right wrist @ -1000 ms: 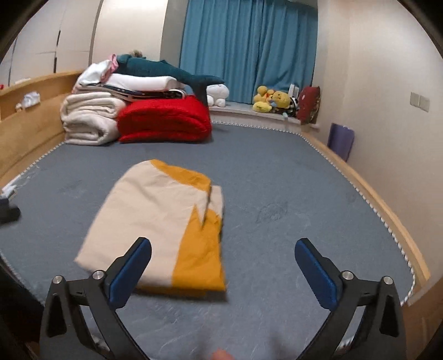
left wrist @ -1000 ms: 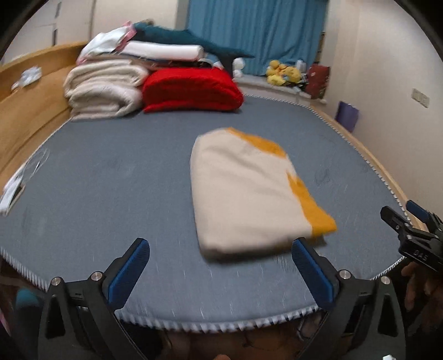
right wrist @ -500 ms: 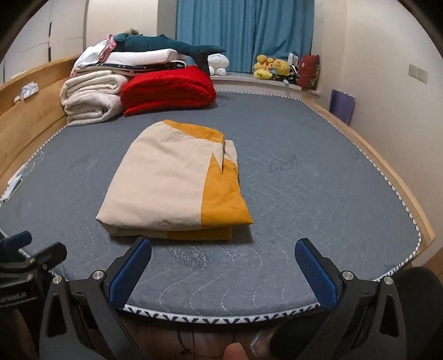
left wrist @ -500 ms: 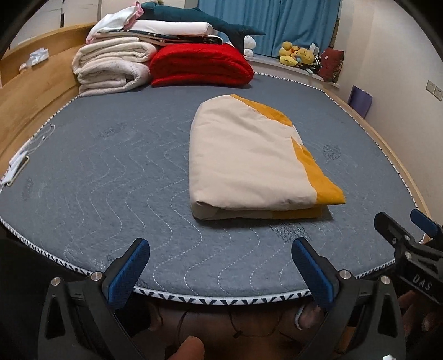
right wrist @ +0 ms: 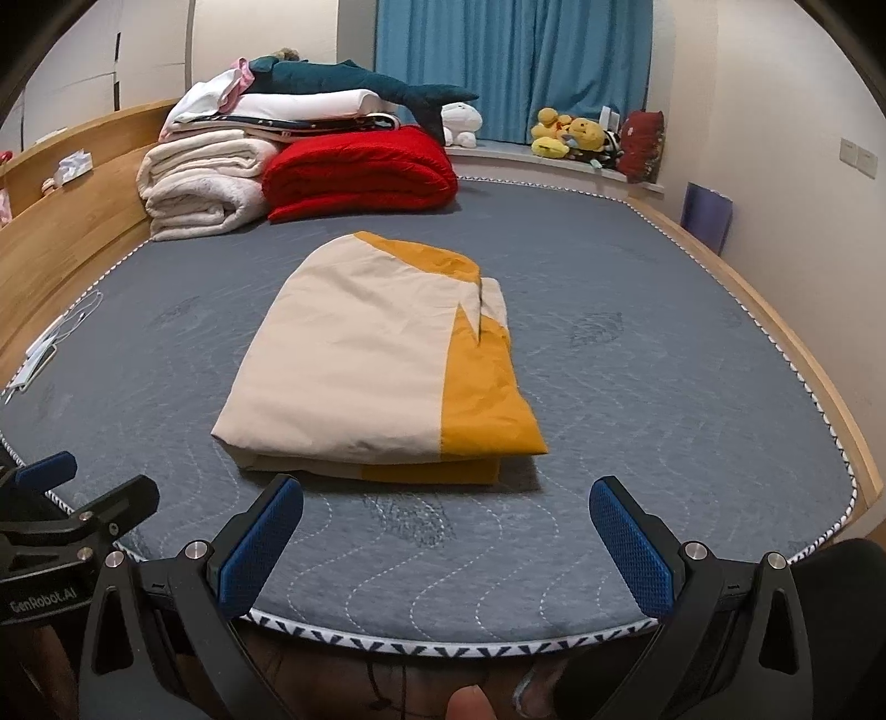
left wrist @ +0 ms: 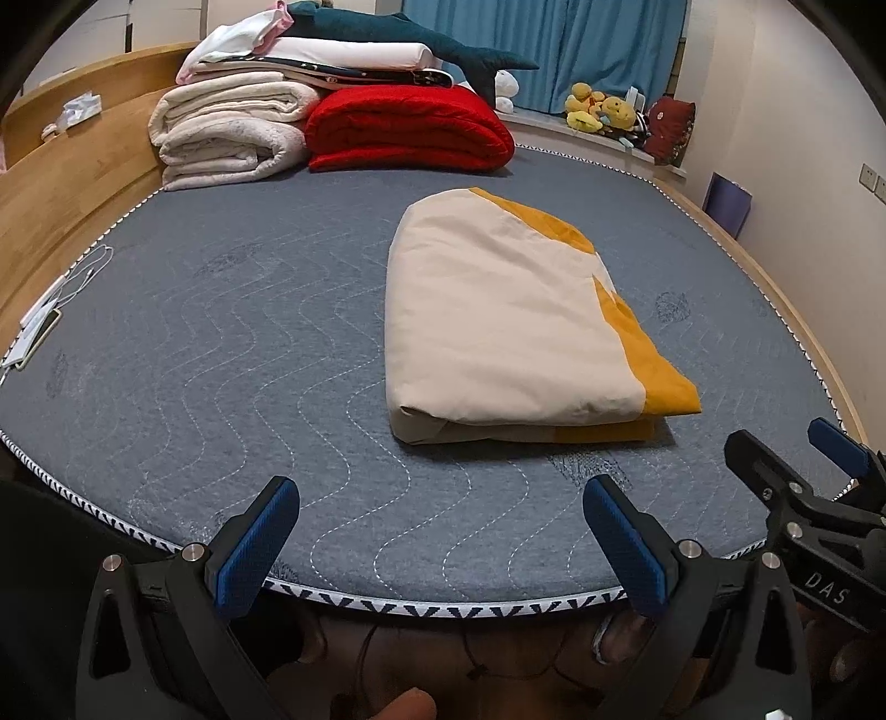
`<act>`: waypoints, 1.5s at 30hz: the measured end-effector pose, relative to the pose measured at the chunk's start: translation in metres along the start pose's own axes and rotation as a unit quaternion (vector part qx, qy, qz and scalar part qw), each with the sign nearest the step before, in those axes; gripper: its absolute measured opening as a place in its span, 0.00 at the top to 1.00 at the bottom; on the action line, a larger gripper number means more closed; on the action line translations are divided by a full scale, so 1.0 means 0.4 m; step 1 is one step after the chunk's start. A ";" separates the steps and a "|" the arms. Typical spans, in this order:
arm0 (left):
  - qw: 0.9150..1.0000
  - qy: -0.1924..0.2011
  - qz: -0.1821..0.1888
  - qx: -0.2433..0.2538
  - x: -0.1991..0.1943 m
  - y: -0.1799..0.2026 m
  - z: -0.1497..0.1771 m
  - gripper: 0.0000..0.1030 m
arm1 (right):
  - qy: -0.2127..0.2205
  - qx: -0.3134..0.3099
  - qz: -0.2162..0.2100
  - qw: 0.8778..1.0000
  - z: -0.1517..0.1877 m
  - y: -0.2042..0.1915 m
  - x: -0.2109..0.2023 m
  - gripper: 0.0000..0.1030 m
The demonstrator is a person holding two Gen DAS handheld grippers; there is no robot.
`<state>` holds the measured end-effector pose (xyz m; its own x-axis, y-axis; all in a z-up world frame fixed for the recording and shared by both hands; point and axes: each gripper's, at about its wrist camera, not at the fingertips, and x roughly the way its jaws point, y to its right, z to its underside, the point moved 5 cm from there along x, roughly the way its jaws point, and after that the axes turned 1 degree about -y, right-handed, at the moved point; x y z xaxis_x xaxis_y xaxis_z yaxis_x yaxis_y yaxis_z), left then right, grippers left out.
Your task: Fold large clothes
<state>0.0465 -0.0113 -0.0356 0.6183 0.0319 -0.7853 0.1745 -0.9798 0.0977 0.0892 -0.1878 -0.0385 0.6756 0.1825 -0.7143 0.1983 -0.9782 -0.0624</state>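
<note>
A cream and mustard-yellow cloth (left wrist: 509, 315) lies folded into a thick rectangle on the grey quilted mattress (left wrist: 221, 343); it also shows in the right wrist view (right wrist: 376, 360). My left gripper (left wrist: 440, 545) is open and empty, held at the mattress's near edge, short of the cloth. My right gripper (right wrist: 446, 545) is open and empty, also at the near edge, just short of the folded cloth's front. Each gripper shows at the side of the other's view, the right one (left wrist: 803, 476) and the left one (right wrist: 61, 498).
Folded cream blankets (left wrist: 227, 133), a red blanket (left wrist: 410, 130), white bedding and a plush shark (left wrist: 410, 39) are stacked at the mattress's far end. A phone with a cable (left wrist: 39, 332) lies at the left edge. A wooden bed frame (left wrist: 66, 177) runs along the left. Plush toys (right wrist: 570, 135) sit on the sill.
Both grippers have drawn back from the folded cloth to the mattress's near edge and stayed open. The cloth lies still on the mattress.
</note>
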 end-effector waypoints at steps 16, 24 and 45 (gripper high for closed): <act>1.000 -0.002 0.012 0.000 0.006 0.011 -0.003 0.01 | 0.000 -0.005 0.003 1.000 -0.002 -0.011 0.009 0.00; 1.000 -0.003 0.017 -0.003 0.008 0.009 -0.008 0.01 | 0.000 -0.005 0.008 1.000 -0.007 -0.013 0.015 0.00; 1.000 0.000 0.017 -0.003 0.007 0.015 -0.010 0.01 | 0.004 -0.010 0.012 1.000 -0.009 -0.017 0.014 0.00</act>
<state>0.0523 -0.0161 -0.0346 0.6241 -0.0011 -0.7814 0.1574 -0.9793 0.1271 0.0944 -0.1799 -0.0396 0.6857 0.1590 -0.7103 0.1952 -0.9803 -0.0310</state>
